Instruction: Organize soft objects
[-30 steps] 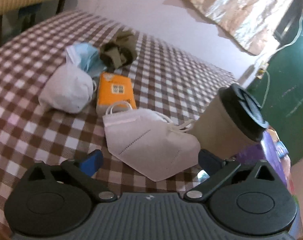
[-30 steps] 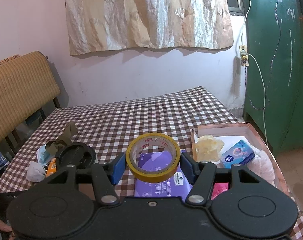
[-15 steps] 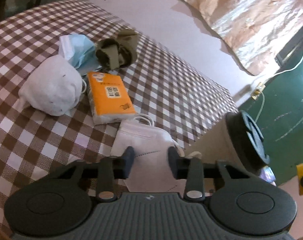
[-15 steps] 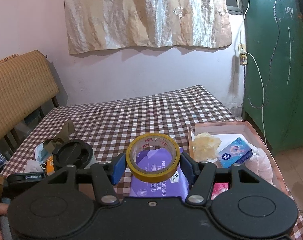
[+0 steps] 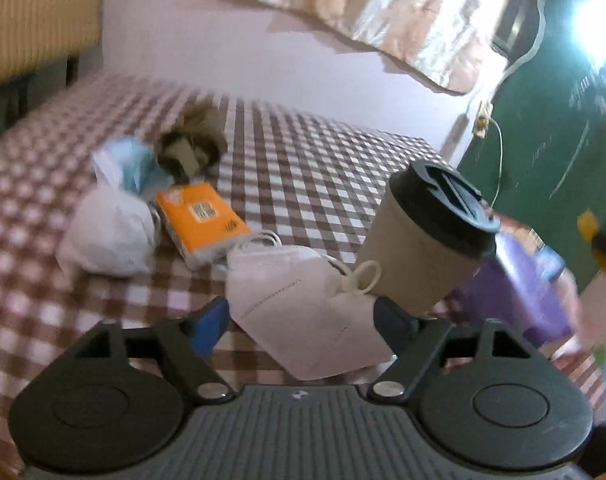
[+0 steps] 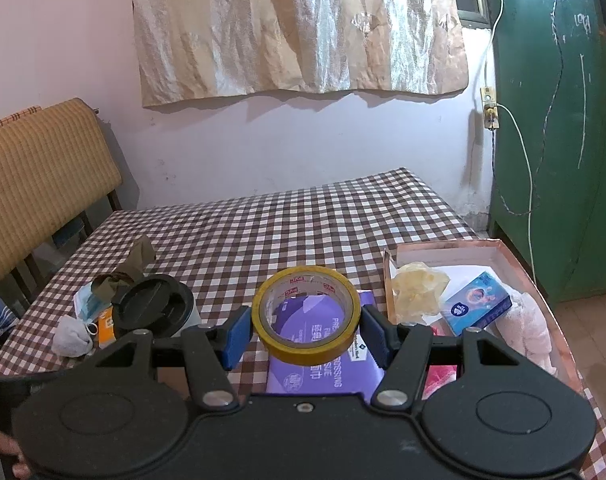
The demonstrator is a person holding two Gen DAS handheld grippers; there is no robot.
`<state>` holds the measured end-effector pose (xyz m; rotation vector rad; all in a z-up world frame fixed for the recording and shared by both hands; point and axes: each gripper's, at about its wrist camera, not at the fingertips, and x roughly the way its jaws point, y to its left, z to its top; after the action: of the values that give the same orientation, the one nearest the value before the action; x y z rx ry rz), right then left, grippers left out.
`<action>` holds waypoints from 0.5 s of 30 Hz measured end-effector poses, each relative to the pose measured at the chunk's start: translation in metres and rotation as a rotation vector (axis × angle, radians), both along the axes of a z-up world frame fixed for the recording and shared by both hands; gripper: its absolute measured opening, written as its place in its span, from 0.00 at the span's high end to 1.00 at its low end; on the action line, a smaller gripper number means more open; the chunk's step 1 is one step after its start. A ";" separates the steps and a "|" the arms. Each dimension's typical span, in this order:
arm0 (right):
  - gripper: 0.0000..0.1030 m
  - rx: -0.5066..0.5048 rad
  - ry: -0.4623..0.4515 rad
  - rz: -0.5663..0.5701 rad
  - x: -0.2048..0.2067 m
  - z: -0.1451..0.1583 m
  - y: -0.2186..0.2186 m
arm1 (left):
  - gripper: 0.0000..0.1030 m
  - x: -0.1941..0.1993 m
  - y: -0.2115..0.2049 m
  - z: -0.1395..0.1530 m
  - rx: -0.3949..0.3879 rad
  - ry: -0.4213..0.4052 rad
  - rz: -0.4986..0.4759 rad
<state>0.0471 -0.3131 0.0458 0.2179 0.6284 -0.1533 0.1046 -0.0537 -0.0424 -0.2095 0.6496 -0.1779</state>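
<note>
My left gripper [image 5: 301, 320] has its blue pads on either side of a white folded face mask [image 5: 299, 312] on the checked tablecloth; the jaws stand wide and I cannot tell if they grip it. Behind lie an orange tissue pack [image 5: 201, 220], a white cloth bundle [image 5: 107, 240], a blue surgical mask [image 5: 133, 164] and an olive cloth [image 5: 193, 144]. My right gripper [image 6: 306, 334] is shut on a yellow tape roll [image 6: 306, 314], held above a purple tissue pack [image 6: 323, 364].
A brown paper cup with a black lid [image 5: 427, 248] stands just right of the white mask, also in the right wrist view [image 6: 153, 308]. A copper tray [image 6: 499, 246] at right holds a blue tissue box [image 6: 477, 308], a yellowish bag [image 6: 419, 288] and pink cloth [image 6: 531, 328]. A chair [image 6: 43, 176] stands at left.
My left gripper's jaws stood narrow over the white mask half a second ago and now stand wide around it; its view is blurred by motion. My right gripper holds the tape almost still.
</note>
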 end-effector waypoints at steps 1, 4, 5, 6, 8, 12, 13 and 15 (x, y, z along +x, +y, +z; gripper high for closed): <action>0.31 0.001 -0.002 0.002 0.000 0.000 0.001 | 0.18 -0.002 0.003 0.000 0.006 -0.005 0.009; 0.31 -0.001 -0.002 0.011 -0.002 0.000 0.002 | 0.08 -0.004 0.024 0.002 0.019 -0.031 0.128; 0.31 -0.003 -0.002 0.012 -0.002 0.000 0.002 | 0.08 -0.002 0.034 0.004 0.030 -0.037 0.180; 0.31 -0.004 -0.001 0.011 -0.002 0.000 0.002 | 0.06 0.002 0.044 0.006 0.039 -0.035 0.223; 0.31 -0.001 -0.002 0.008 -0.002 0.000 0.001 | 0.00 0.010 0.061 0.006 0.066 -0.023 0.284; 0.31 0.004 -0.003 0.010 0.000 0.000 0.001 | 0.00 0.038 0.080 -0.003 0.129 0.027 0.297; 0.31 0.002 -0.002 0.014 0.001 0.000 0.003 | 0.00 0.045 0.082 -0.006 0.141 0.034 0.292; 0.31 -0.004 0.002 0.021 0.002 0.000 0.005 | 0.00 0.058 0.083 -0.014 0.169 0.050 0.285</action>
<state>0.0490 -0.3079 0.0457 0.2070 0.6318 -0.1347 0.1631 0.0296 -0.0567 -0.1424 0.6734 0.1564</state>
